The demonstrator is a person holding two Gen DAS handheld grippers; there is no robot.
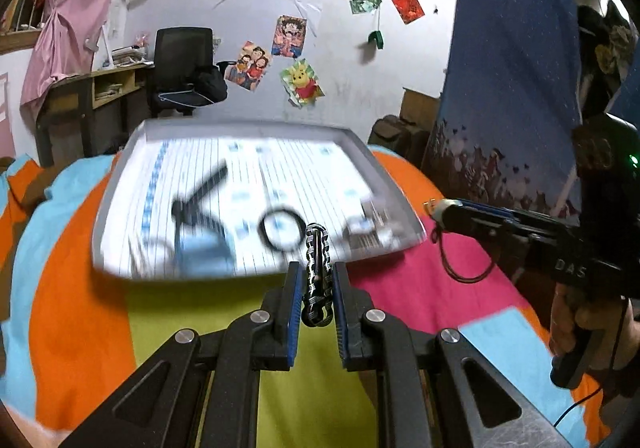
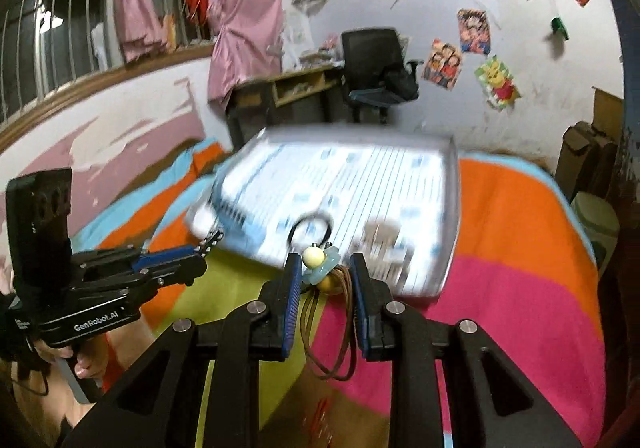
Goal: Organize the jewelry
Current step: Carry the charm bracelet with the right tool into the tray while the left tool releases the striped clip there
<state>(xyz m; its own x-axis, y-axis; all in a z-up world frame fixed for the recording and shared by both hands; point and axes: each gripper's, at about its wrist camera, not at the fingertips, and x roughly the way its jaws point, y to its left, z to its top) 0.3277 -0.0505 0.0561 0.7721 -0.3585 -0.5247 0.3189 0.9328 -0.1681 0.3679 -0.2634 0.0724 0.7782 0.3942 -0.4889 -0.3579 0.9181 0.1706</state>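
Note:
My left gripper (image 1: 317,268) is shut on a black-and-white braided bracelet (image 1: 317,244), which stands upright between its blue pads just in front of the tray's near rim. In the right wrist view my right gripper (image 2: 326,268) is shut on a brown cord necklace (image 2: 332,352) with a cream bead (image 2: 313,256) and a pale blue flower. The white tray (image 1: 248,126) with a striped lining lies ahead on the bed. It holds a black ring (image 1: 282,228), a black hair clip (image 1: 200,191) and blurred silvery pieces (image 1: 374,217). Each gripper appears in the other's view: right gripper (image 1: 437,207), left gripper (image 2: 202,254).
A bedspread (image 1: 80,288) in orange, pink, green and light blue lies under the tray. A tall blue fabric panel (image 1: 512,87) stands at the right. A black office chair (image 1: 184,67) and a wooden desk (image 1: 92,87) stand by the far wall. A hand (image 1: 576,324) holds the right gripper.

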